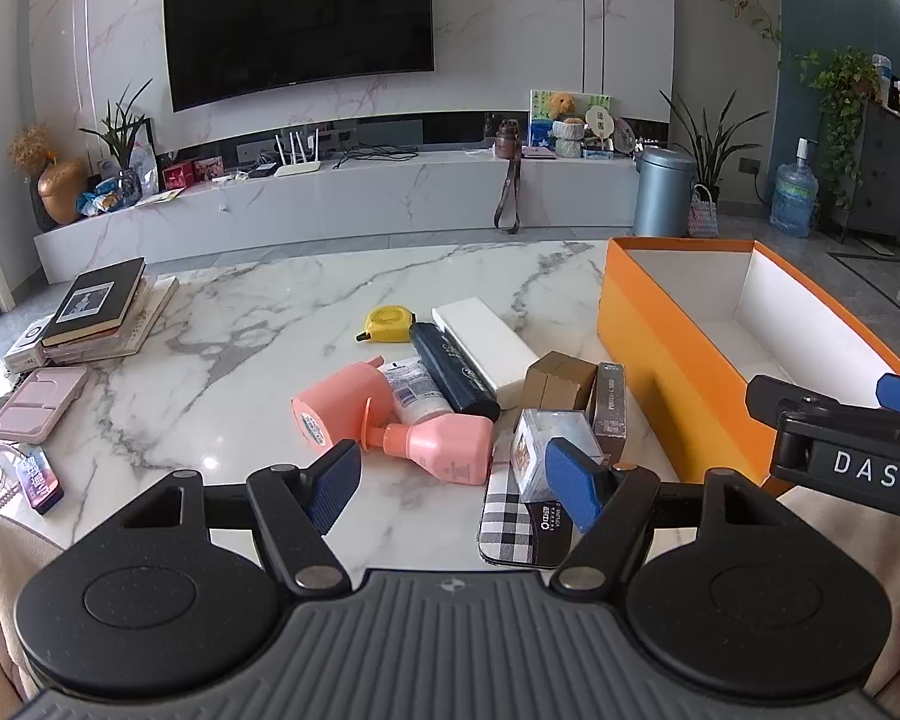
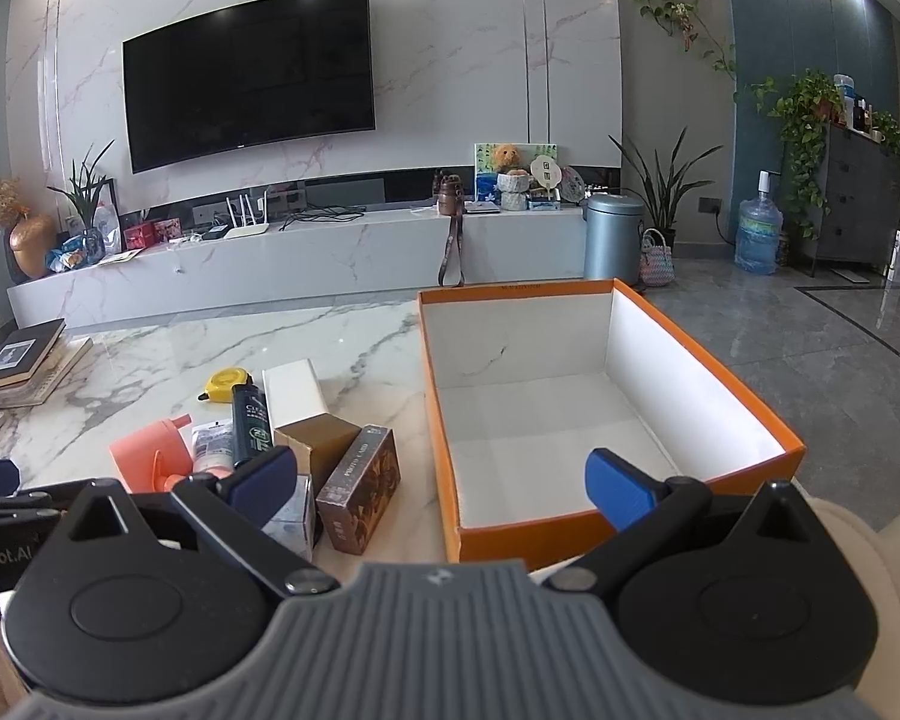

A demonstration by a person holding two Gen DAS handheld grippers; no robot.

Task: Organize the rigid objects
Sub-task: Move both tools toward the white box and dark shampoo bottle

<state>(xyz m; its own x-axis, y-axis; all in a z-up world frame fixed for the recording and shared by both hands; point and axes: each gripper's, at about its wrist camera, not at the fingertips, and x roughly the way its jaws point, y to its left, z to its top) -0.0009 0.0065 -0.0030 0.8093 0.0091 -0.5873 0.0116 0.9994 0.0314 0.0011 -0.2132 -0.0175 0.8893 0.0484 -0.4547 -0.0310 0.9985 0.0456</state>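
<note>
Both views are bright and sharp, with heavy fisheye bending toward the edges. Ceiling spotlights leave small glare spots on the marble table [image 1: 258, 324], and shadows beneath things there stay soft.

Left wrist cam sits just behind the left gripper [image 1: 453, 486], looking fwd along its fingers and tilted down at the marble surface [image 1: 258, 324]; clutter lies close ahead of it, orange box [image 1: 678, 360] off to its right. Right wrist cam sits behind the right gripper [image 2: 444, 480], same fwd-down tilt, box [image 2: 570, 525] straight ahead and very near, clutter to its left. Both views share the box, surface, TV [image 1: 297, 18] wall and the far console beyond.
</note>
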